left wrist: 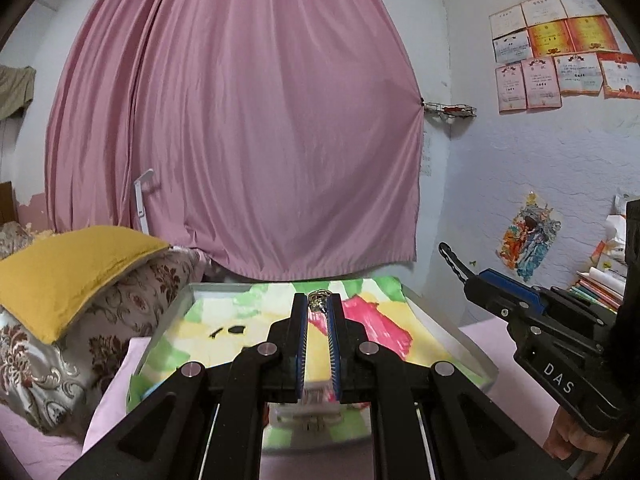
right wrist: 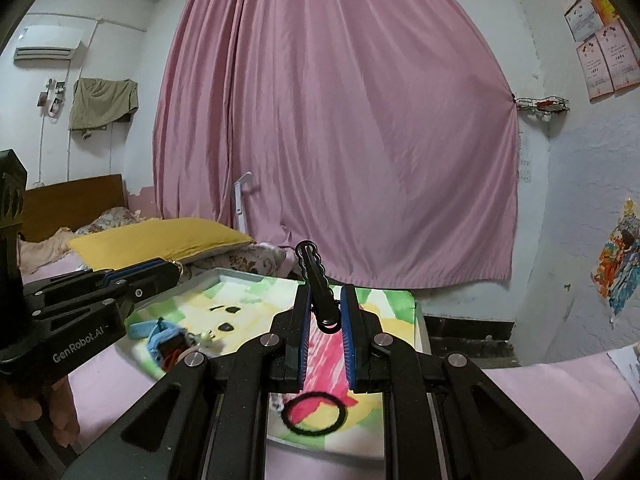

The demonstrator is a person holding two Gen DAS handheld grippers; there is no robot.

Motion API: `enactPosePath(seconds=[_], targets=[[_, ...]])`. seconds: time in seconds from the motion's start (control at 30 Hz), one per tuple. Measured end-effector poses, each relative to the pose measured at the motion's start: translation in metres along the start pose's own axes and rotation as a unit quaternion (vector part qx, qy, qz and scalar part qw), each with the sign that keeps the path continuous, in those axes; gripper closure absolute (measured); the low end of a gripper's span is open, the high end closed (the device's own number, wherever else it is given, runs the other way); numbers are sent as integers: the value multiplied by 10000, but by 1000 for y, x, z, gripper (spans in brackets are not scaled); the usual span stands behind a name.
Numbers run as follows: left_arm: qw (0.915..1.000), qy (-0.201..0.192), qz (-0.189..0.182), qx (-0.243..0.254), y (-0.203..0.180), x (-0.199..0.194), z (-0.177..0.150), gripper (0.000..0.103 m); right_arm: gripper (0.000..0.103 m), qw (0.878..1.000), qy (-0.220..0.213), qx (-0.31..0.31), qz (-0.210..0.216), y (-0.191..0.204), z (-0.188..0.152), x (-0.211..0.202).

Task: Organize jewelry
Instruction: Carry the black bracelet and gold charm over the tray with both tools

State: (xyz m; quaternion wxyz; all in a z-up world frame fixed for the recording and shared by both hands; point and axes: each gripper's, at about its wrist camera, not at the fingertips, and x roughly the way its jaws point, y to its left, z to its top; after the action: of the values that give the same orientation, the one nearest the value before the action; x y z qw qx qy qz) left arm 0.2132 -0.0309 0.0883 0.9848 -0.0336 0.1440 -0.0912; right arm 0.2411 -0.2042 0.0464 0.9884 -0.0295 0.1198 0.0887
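Note:
My left gripper (left wrist: 318, 304) is shut on a small metal chain piece of jewelry (left wrist: 319, 299), held above the colourful tray (left wrist: 448, 332). My right gripper (right wrist: 325, 300) is shut on a black wavy hair clip (right wrist: 316, 276) that sticks up and forward from between the pads. The right gripper with the clip also shows in the left wrist view (left wrist: 452, 258). A black hair tie (right wrist: 314, 414) lies on the tray below the right gripper. A blue scrunchie and small items (right wrist: 168, 338) lie at the tray's left side.
The tray (right wrist: 418, 312) sits on a pink bedsheet (right wrist: 540, 400). A yellow pillow (left wrist: 72, 268) on a floral cushion lies to the left. A pink curtain (left wrist: 240, 140) hangs behind. Books (left wrist: 600, 284) are stacked at the far right.

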Motion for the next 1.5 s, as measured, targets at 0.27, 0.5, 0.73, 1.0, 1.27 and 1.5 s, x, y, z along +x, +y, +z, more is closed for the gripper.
enactPosePath(seconds=[0.27,0.5,0.73,1.0,1.27,1.5], targets=[[9999,99,44,39,-1,25,0,94,90,9997,149,162,-106,-6,-4,15],[9986,537,12,-3,-1,43,-7,94,90,9979,621,189,-80,-9,-10,32],[9928,1174,-97,-199,5,60,-17,94,90,9933,1123,279,30,-12,-19,47],[9879,1546,-114,-107,2,70,-24,94,90,9825,1842,219,140,-10,-30,67],[9840,1779,85,-62,6,77,-25,94,90,9755,2173,163,289,-8,-38,77],[9797,1999,144,-14,7,82,-28,94,90,9673,2491,181,434,-7,-44,87]])
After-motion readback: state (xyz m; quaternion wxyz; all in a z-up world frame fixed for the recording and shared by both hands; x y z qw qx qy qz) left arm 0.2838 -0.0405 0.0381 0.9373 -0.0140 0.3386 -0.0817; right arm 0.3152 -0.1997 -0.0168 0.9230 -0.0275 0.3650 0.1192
